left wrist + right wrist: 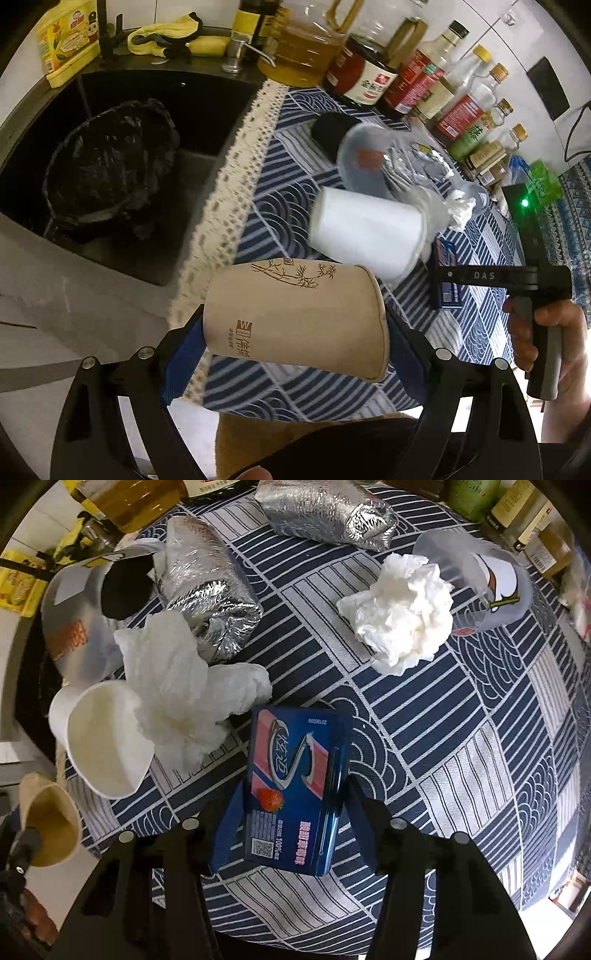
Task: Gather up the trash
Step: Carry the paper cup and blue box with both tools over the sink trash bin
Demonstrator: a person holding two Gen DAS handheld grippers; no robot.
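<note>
Patterned blue-and-white tablecloth (461,709) across the counter, row of oil and sauce bottles (417,81) along the far edge. Beside it, down in the dark sink (207,122), a bin lined with a black trash bag (107,166); contents too dark to tell.

Much litter left on the cloth: frosted plastic cup (70,627) lying on its side, two crumpled foil pouches (210,590) (328,513), white paper cup (107,738) tipped over with a wad of tissue (184,701) against it, second tissue ball (402,613) touching a printed clear cup (491,579).

Left gripper (295,332) clamped on a brown paper cup (295,314), held sideways above the cloth's near edge, near the sink but not over the bin. Right gripper (291,801) around a blue chewing-gum box (295,794), fingers at both sides; closed on it by the look of it, though lifted or resting on the cloth cannot be told.

Early to middle of the job, as a judgement: two items in hand, neither dropped in the bag, at least seven more to gather.
</note>
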